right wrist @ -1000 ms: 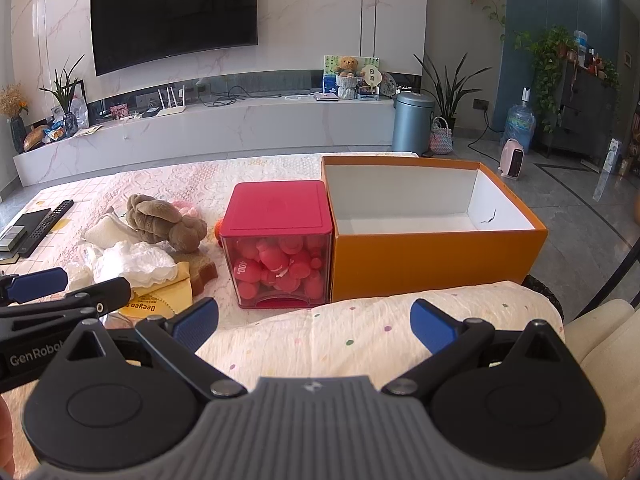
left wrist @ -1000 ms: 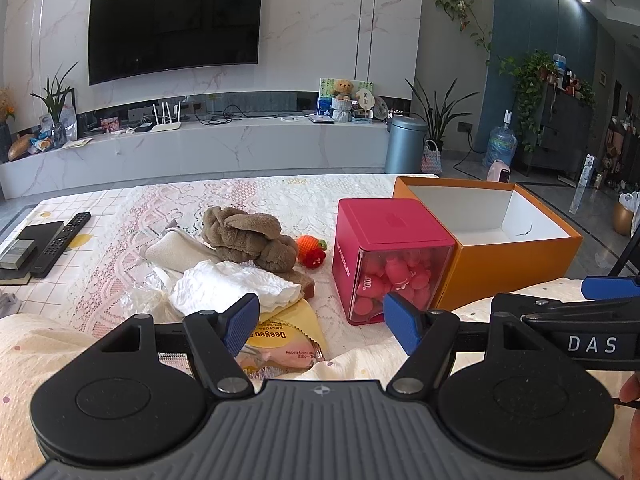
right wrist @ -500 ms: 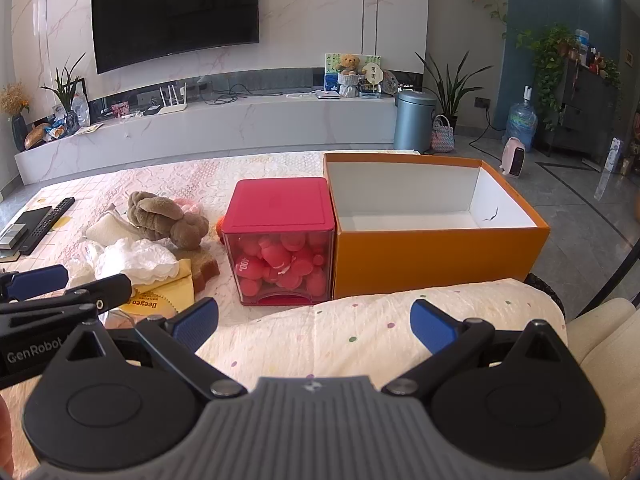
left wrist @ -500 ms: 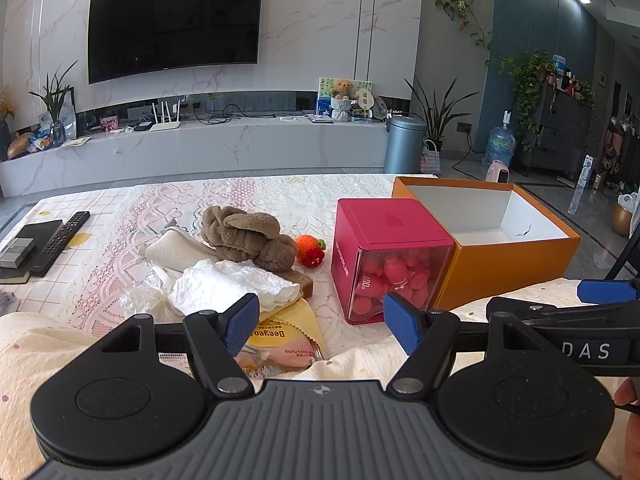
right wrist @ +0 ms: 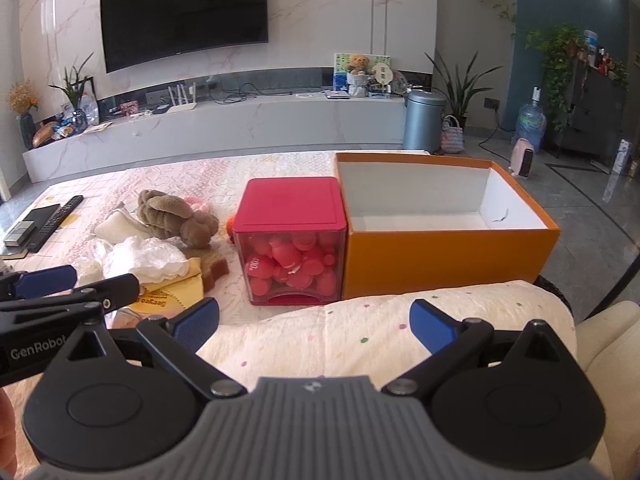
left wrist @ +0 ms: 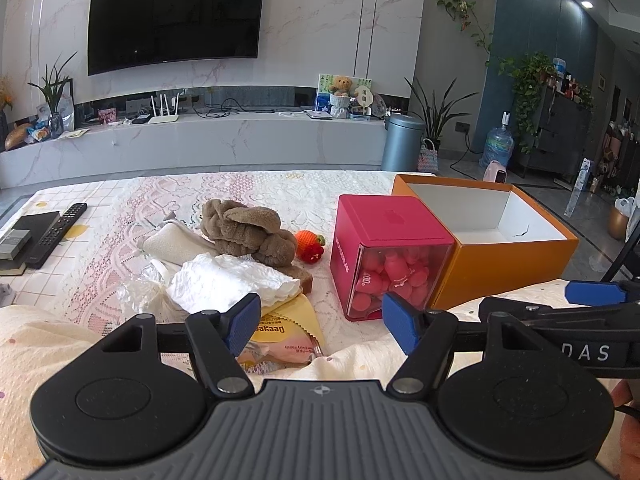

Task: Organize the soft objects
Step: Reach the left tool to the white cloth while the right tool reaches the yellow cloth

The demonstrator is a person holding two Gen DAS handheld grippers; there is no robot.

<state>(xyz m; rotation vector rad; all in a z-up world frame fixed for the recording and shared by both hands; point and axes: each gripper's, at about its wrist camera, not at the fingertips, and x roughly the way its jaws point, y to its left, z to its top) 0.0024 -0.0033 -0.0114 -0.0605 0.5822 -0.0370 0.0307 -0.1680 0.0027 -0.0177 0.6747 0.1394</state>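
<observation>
A pile of soft things lies on the lace tablecloth: a brown plush toy (left wrist: 248,230) (right wrist: 176,216), a white crumpled cloth (left wrist: 228,280) (right wrist: 144,258), a cream pouch (left wrist: 172,244), a small orange knitted fruit (left wrist: 309,243) and a yellow snack packet (left wrist: 280,336). An open, empty orange box (left wrist: 500,256) (right wrist: 440,256) stands at the right. My left gripper (left wrist: 320,320) is open and empty, near the packet. My right gripper (right wrist: 314,320) is open and empty over a cream cushion (right wrist: 360,332).
A red box of pink toys (left wrist: 384,248) (right wrist: 292,240) stands between the pile and the orange box. A remote (left wrist: 56,234) and dark books (left wrist: 24,232) lie at the table's left edge. A TV wall and floor lie beyond.
Both grippers stay open and empty. The right wrist view has shifted slightly; the left is almost unchanged.
</observation>
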